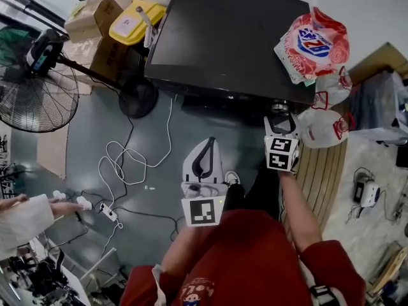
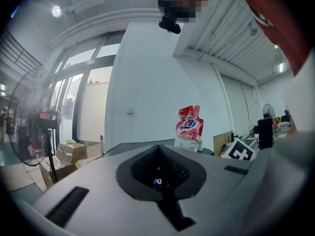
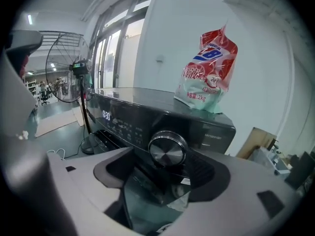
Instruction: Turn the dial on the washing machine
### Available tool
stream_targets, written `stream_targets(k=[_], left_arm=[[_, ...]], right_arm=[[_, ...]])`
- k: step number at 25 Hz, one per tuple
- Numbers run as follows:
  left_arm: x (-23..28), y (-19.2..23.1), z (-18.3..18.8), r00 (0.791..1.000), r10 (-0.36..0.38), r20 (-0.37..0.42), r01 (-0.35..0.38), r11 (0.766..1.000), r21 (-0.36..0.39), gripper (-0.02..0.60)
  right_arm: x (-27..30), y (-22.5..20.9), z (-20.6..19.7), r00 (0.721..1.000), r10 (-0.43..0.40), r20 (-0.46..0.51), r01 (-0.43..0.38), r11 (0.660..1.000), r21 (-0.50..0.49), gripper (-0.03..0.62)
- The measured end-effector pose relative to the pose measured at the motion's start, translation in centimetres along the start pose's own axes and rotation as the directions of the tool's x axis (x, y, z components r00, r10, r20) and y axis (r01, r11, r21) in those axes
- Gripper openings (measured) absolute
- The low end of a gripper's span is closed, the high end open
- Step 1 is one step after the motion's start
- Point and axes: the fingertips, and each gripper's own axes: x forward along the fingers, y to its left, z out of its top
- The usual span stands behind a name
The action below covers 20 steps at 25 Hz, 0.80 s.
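The person stands facing a black washing machine (image 1: 223, 37), one gripper in each hand. A red, white and blue detergent bag (image 1: 313, 43) sits on the right part of its lid.

The dial (image 3: 167, 150), a round metal knob, is on the machine's front control panel, to the right of the lit display (image 3: 106, 115) and just below the corner where the detergent bag stands.

The right gripper (image 1: 282, 121) is held up close to the front of the machine and tilts downward. Its jaws are spread wide. In the right gripper view the dial shows in the gap between them, and neither jaw presses on it.

The left gripper (image 1: 207, 142) is lower and further back from the machine, to the left of the right one, and points level. Its jaws are pressed together with nothing between them; through the small opening behind their tips a bit of the lit display shows.

To the left of the machine a standing fan (image 1: 35, 97) rests on the grey floor (image 1: 83, 152), with cardboard boxes (image 1: 95, 18) behind it. White cables (image 1: 121, 164) lie in loops on the floor. Clear plastic bags (image 1: 325, 126) with red handles sit just beside the machine's right front corner.
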Motion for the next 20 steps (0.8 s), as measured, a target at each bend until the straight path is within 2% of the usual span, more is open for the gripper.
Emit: stream_targets(k=[3, 8, 12, 15, 20], left_arm=[[0.1, 0.1, -0.4, 1.000, 0.000, -0.010, 0.000, 1.000, 0.000, 0.009], [0.3, 0.3, -0.8, 1.000, 0.007, -0.022, -0.007, 1.000, -0.003, 0.009], [0.5, 0.5, -1.3, 0.999, 0.005, -0.032, -0.006, 1.000, -0.009, 0.009], [0.7, 0.4, -1.6, 0.999, 0.001, -0.037, -0.002, 1.000, -0.016, 0.009], [0.7, 0.4, -1.8, 0.999, -0.006, -0.042, 0.005, 1.000, -0.012, 0.009]], right_arm=[[1.0, -0.1, -0.2, 1.000, -0.018, -0.015, 0.018, 1.000, 0.001, 0.353], [1.9, -0.4, -0.2, 0.998, -0.051, -0.032, 0.052, 0.998, 0.024, 0.359], [2.3, -0.7, 0.0, 0.993, -0.106, -0.042, 0.108, 0.993, 0.043, 0.345], [2.4, -1.0, 0.2, 0.988, -0.150, -0.039, 0.152, 0.988, 0.041, 0.311], [2.3, -1.4, 0.1, 0.984, -0.173, -0.044, 0.176, 0.983, 0.060, 0.285]])
